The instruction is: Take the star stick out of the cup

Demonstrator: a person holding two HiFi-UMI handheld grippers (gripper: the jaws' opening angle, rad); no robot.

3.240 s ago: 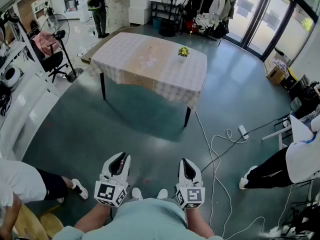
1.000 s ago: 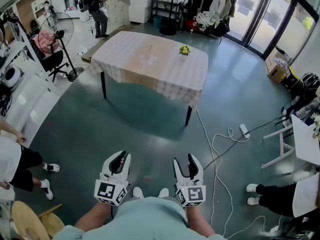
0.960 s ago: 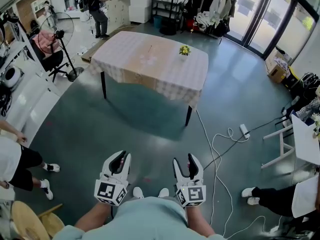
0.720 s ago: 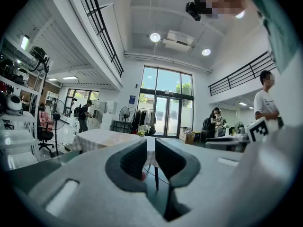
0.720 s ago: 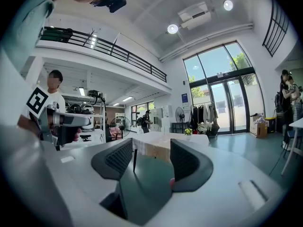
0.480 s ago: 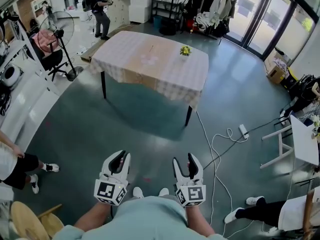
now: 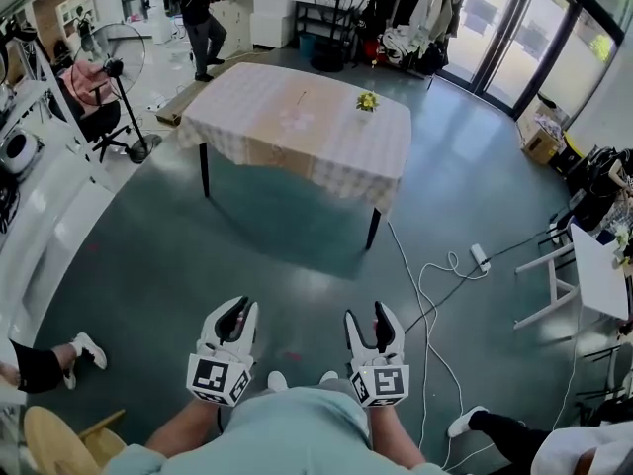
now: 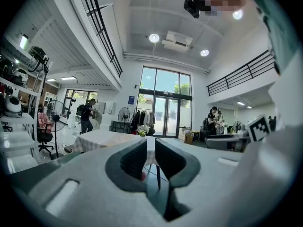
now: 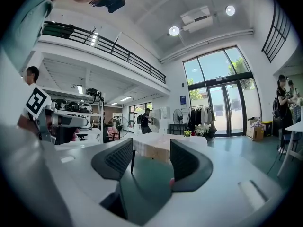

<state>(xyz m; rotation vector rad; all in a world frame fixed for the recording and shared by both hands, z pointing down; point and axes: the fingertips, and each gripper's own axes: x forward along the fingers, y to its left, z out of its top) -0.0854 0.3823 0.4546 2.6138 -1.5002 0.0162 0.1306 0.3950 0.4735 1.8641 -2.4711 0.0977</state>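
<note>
Your left gripper [image 7: 235, 311] is clenched empty, your right gripper [image 7: 367, 316] released; white cables [image 7: 420, 295] lie right, the table [image 7: 247, 135] far ahead.

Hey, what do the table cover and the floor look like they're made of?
Table cover: likely woven cloth, matte; it drapes over the edges in a pale check. Floor: probably sealed or painted concrete, semi-gloss; it mirrors light faintly.
</note>
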